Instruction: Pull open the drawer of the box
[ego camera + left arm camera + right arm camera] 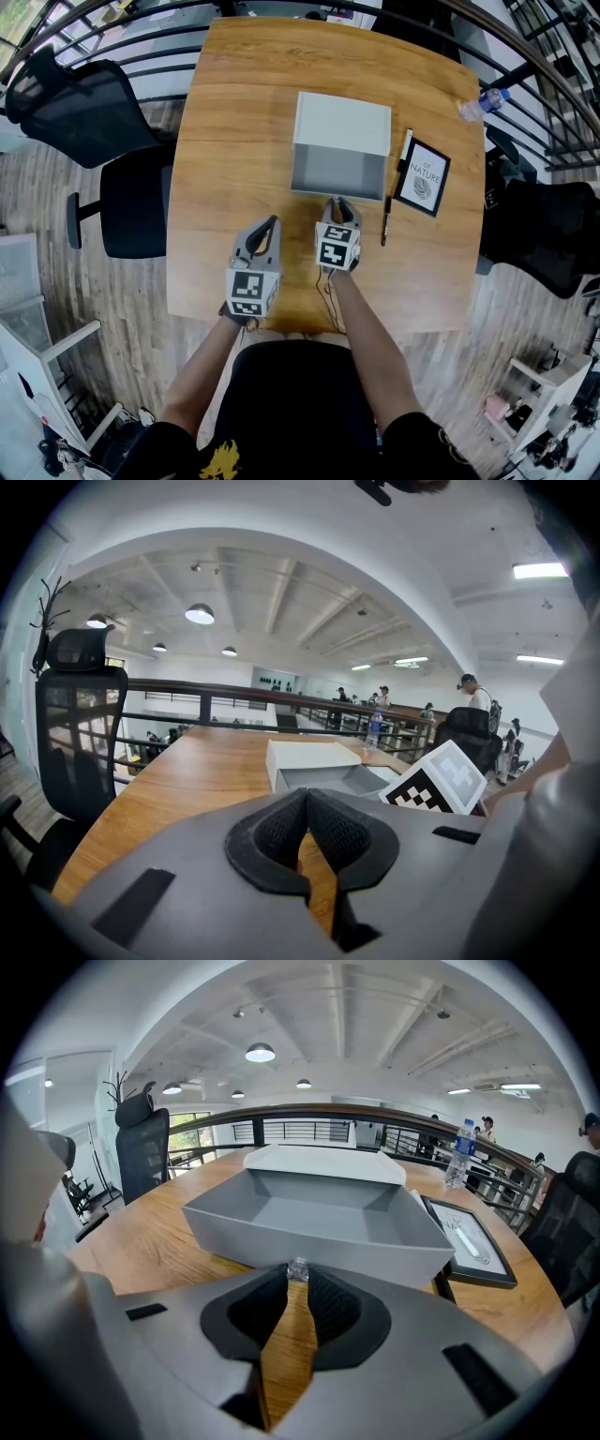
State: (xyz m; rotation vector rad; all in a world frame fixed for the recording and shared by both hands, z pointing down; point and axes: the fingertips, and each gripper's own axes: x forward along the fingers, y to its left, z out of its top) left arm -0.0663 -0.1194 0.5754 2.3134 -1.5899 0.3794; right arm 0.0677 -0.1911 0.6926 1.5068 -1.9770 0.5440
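Right tongs [298, 1284] clench the clear knob [297, 1268] of the open drawer [319, 1241] ahead. Left tongs [307, 797]: clenched, empty.

Bare tabletop [234, 141] left of drawer [337, 173]; pen [385, 221] right.

Head view steeply down over the table [234, 112]; gripper views low, level, near their common box [309, 754].

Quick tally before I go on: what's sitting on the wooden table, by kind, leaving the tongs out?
White box with open grey drawer: 1
Black-framed picture: 1
Pens, one white, one black: 2
Clear plastic water bottle: 1
Total: 5
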